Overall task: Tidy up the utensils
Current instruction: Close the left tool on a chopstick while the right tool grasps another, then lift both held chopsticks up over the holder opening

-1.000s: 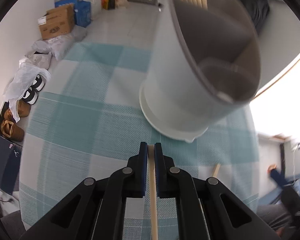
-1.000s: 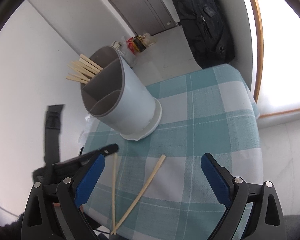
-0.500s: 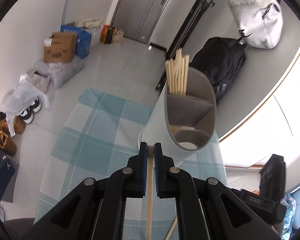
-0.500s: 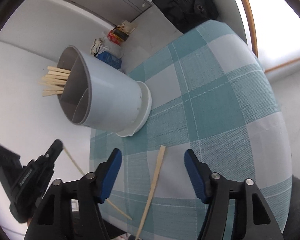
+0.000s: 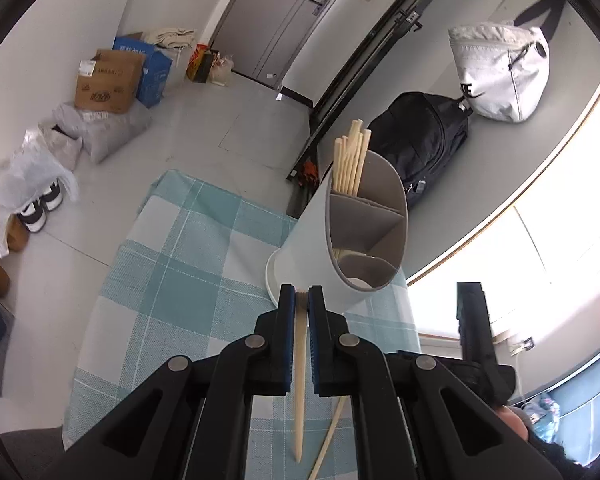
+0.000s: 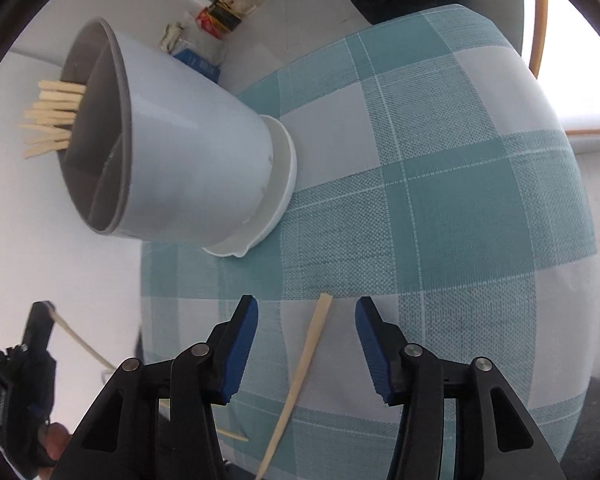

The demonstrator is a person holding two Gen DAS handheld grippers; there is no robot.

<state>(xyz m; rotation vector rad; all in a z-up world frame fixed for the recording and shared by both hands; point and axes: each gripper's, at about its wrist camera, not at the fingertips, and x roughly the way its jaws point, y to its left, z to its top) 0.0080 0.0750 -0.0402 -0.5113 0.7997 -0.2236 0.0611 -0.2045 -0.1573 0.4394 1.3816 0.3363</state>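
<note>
- A chopstick (image 5: pixel 299 380) is gripped between the closed fingers of the left gripper (image 5: pixel 301 300), its thin end pointing back toward the camera, raised above the desk (image 5: pixel 168 280).
- The holder (image 5: pixel 352 248), a grey divided cup, stands at the far right of the checked cloth; a bundle of chopsticks (image 5: pixel 352 160) fills its far compartment.
- The right gripper (image 6: pixel 306 320) is closing, fingers still apart, with a second chopstick (image 6: pixel 300 376) lying on the cloth between them, seemingly untouched.
- Bags and boxes are seen on the floor beyond.
</note>
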